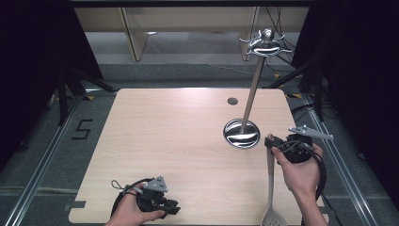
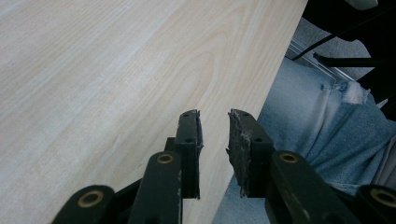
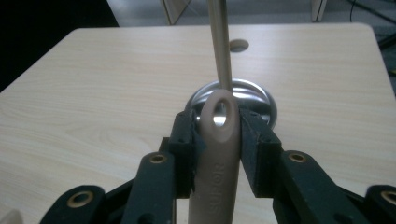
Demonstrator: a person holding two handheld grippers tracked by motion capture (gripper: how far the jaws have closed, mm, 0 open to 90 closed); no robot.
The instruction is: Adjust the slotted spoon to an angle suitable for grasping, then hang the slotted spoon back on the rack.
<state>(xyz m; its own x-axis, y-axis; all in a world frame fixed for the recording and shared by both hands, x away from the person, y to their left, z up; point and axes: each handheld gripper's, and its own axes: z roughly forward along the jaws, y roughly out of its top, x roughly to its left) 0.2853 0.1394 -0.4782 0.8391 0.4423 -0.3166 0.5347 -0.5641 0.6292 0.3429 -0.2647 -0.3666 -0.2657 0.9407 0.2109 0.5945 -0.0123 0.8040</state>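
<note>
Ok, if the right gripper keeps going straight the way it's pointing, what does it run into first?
Probably the rack's upright pole on its round metal base, dead ahead of the right gripper and the spoon handle it holds; the gap is hard to judge.

The worktop (image 1: 179, 141) is pale wood with a fine, streaky grain, and the slotted spoon (image 1: 271, 188) is a matt beige, its perforated head dotted with small holes. The stand (image 1: 244, 129) is shiny silver with dark reflected bands across its round base. Both grippers have black jaws with brass-coloured rivets, and the jeans (image 2: 317, 135) are light blue denim.
</note>
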